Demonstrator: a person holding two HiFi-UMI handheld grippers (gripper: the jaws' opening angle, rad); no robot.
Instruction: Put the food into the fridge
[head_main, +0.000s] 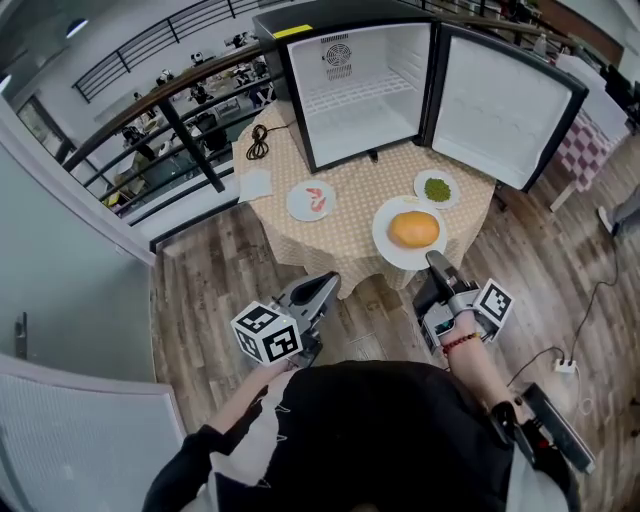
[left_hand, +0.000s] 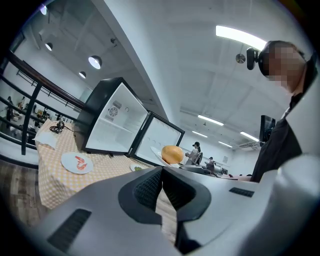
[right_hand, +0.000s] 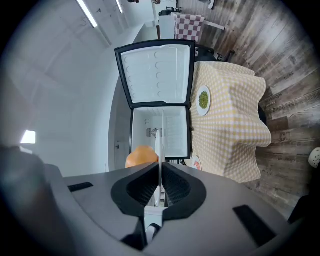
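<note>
Fridge (head_main: 360, 100) holds nothing yet; we clamp the orange-food plate (head_main: 388, 246) in right tongs (head_main: 435, 261), left tongs (head_main: 328, 284) closed and empty

The desk (head_main: 350, 215) wears a checked cloth (head_main: 468, 203), matt and hanging in soft folds. The floor (head_main: 210, 280) is grey-brown wood planking, dull and grainy. The fridge (head_main: 365, 125) has a glossy black shell and a smooth white plastic lining. The large plate (head_main: 384, 240) at the near right is smooth, shiny white; the orange food (head_main: 413, 229) on it shows a faint sheen. The left claw (head_main: 326, 283) and right claw (head_main: 436, 261) are matt grey plastic with ribbed black pads.
</note>
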